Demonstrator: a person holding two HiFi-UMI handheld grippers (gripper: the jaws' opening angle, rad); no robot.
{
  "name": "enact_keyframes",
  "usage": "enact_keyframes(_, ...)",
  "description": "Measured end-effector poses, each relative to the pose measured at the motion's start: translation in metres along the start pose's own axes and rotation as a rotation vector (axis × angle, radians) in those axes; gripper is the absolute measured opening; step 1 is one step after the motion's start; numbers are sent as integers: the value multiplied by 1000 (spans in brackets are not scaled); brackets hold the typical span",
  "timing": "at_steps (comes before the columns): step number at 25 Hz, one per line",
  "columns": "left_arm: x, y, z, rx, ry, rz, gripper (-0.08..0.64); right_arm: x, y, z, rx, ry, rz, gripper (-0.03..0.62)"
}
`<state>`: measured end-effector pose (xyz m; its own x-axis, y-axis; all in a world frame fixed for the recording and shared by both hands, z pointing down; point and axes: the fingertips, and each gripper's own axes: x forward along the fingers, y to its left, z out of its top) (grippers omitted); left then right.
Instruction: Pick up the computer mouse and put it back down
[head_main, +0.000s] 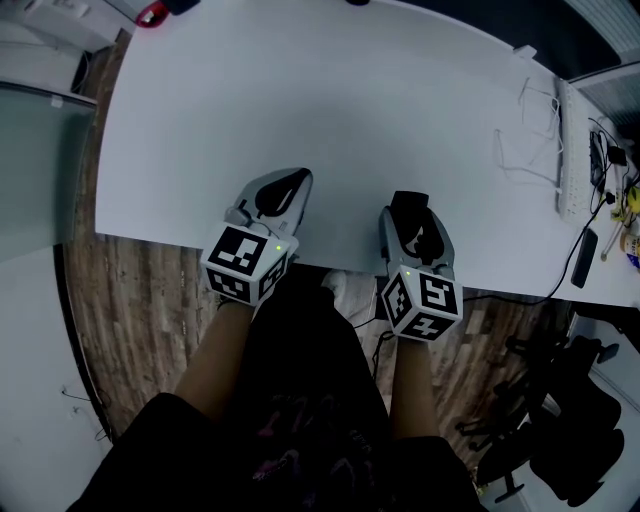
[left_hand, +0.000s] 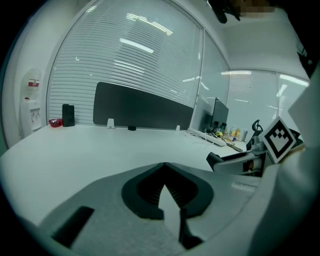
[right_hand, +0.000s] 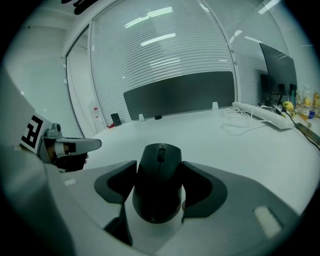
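The right claw (right_hand: 159, 163) grips the mouse (right_hand: 157, 192) by both sides. The mouse's underside is hidden, so whether it touches the counter (head_main: 350, 110) is unclear. The left claw (left_hand: 165, 164) is pinched together and empty. Both sit at the counter's near edge, with bare surface beyond and a power strip (head_main: 568, 150) far right.

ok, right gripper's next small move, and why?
Probably ease the right gripper down until the mouse rests on the white table: its jaws clamp the mouse's sides above the near edge, and I can't tell whether it touches yet.
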<state>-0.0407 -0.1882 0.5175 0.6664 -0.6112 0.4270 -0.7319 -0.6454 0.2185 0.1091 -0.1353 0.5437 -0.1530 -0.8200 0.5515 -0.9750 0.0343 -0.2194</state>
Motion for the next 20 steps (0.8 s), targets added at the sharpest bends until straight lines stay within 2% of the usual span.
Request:
enact_keyframes(15, 6, 17, -10, -23, 21, 3, -6, 24, 3, -20, -19, 92, -25, 295)
enact_keyframes(20, 7, 18, -11, -27, 23, -1, -6, 27, 5, -20, -30, 96, -29, 295)
